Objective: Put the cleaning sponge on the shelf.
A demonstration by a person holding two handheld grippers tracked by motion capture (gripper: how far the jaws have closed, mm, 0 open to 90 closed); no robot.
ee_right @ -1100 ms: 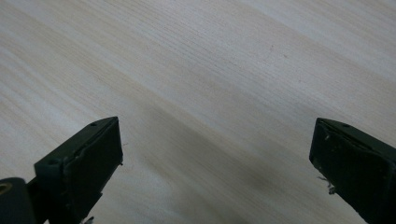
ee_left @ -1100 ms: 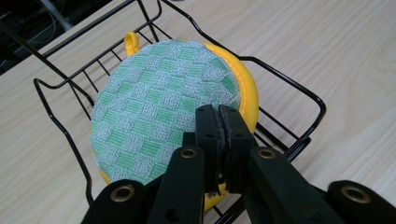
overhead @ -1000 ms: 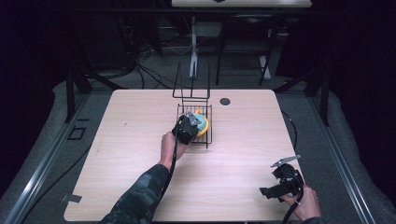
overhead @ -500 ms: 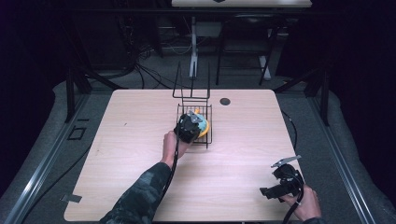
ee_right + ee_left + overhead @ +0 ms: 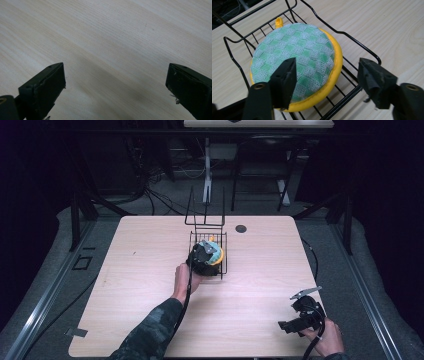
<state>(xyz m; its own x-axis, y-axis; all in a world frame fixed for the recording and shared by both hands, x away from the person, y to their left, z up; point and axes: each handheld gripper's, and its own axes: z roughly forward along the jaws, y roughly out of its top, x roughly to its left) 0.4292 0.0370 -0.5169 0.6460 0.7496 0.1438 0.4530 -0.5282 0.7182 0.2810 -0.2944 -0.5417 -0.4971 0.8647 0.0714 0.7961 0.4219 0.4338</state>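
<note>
left gripper [image 5: 327, 75] just opened, sponge [image 5: 297, 60] checks clear close-up

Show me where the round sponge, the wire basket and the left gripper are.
round sponge [image 5: 294, 52], left gripper view, green checkered top.
wire basket [image 5: 352, 35], left gripper view, right rim wire.
left gripper [image 5: 329, 75], left gripper view, midway between fingertips.

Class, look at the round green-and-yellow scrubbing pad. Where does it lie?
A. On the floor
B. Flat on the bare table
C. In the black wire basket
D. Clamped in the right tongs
C: the scrubbing pad rests on the wires of the black wire basket, with the left tongs open around its edge.
</note>
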